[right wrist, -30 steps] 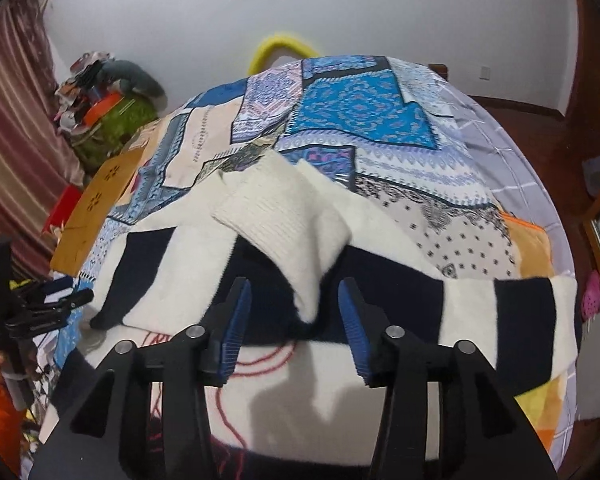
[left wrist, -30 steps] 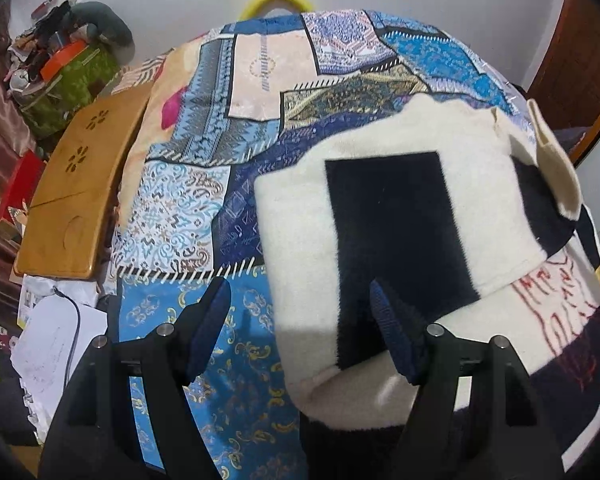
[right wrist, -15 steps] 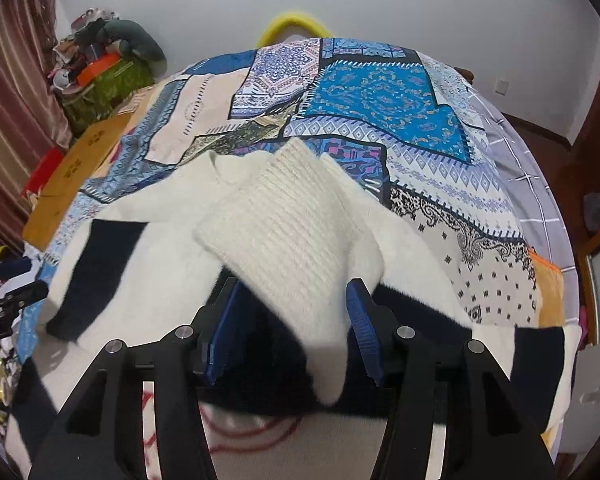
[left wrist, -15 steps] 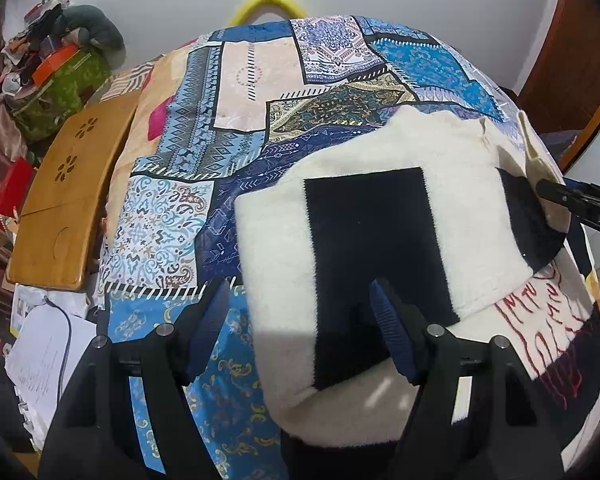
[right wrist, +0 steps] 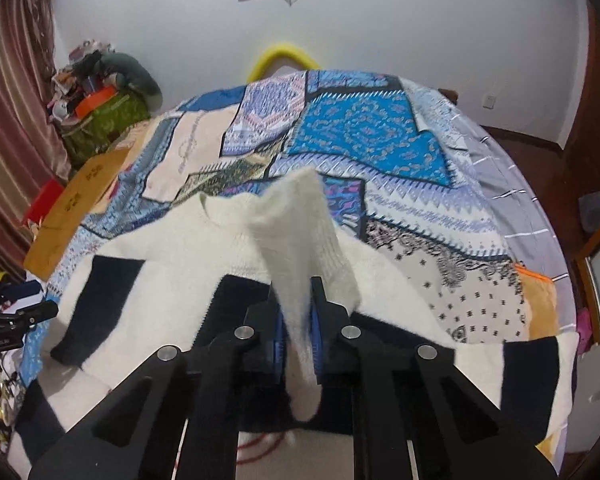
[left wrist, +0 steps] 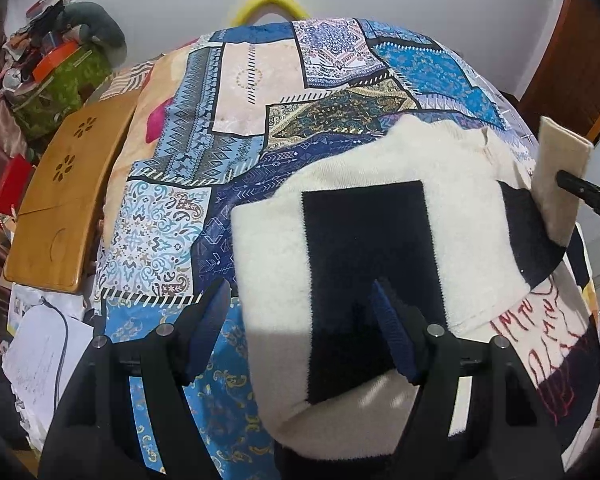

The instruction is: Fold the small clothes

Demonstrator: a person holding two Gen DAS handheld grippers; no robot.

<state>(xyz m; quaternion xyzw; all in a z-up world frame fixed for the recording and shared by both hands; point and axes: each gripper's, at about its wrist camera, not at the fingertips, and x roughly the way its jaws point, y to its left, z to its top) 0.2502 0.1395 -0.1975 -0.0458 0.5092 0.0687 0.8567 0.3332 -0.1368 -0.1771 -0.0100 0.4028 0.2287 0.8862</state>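
Observation:
A cream and navy sweater (left wrist: 268, 248) (right wrist: 172, 248) with red lettering lies on the patchwork bedspread (left wrist: 172, 184), its left sleeve folded over the body. My left gripper (left wrist: 298, 300) hovers open over that folded sleeve's navy block, nothing between its fingers. My right gripper (right wrist: 298, 312) has its jaws closing, and its pads press on the cream ribbed sleeve cuff (right wrist: 300, 220), which stands up off the body. In the left wrist view the raised cuff (left wrist: 560, 176) shows at the right edge with one black finger against it.
A wooden lap table (left wrist: 60, 200) leans along the bed's left side, and beyond it stands a green bag (left wrist: 60, 80) piled with clutter. Papers (left wrist: 40, 352) lie on the floor at lower left. A brown door (left wrist: 580, 60) is at right.
The right jaws have closed on the cream cuff that lay between them, and the cuff now stands raised. The left gripper stays open in about the same place.

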